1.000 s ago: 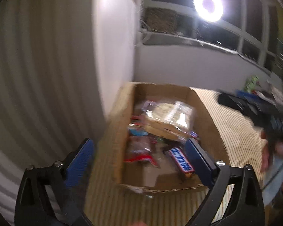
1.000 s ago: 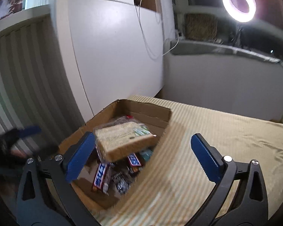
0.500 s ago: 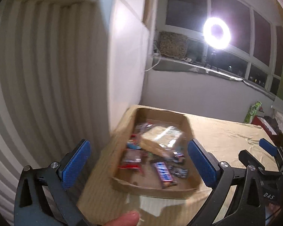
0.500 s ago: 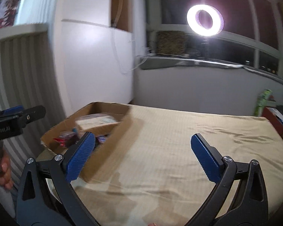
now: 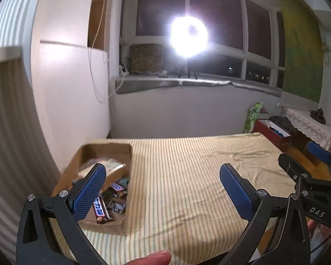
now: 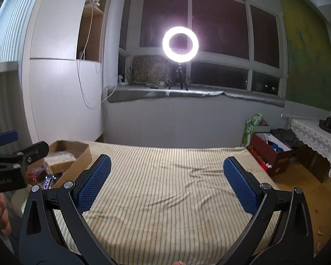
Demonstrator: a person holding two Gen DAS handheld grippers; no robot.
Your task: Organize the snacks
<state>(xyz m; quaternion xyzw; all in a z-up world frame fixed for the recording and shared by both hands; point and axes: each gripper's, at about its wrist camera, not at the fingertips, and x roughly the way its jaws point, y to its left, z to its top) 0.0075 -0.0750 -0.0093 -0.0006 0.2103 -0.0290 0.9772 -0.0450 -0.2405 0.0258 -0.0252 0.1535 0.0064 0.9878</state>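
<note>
We are holding the left gripper point(image 5: 163, 190) wide and empty; ahead to its left the cardboard box point(image 5: 103, 152) is keeping the snacks point(image 5: 109, 201) (bars, a clear-wrapped pack). Best dipping in squarely over one bar. The right gripper point(image 6: 166, 184) is gaping empty too.

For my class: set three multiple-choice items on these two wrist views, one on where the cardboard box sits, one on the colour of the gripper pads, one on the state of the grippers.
1. Where is the cardboard box?
A. left end of the striped bed
B. windowsill
C. floor

2. What colour are the gripper pads?
A. red
B. blue
C. white

3. The left gripper and right gripper are:
A. shut on a snack
B. one open, one shut
C. both open, empty

Key: 1 A, the box rests on the cover by the wall; 2 B, the textured pads are blue; 3 C, only bedding shows between the fingers.
</note>
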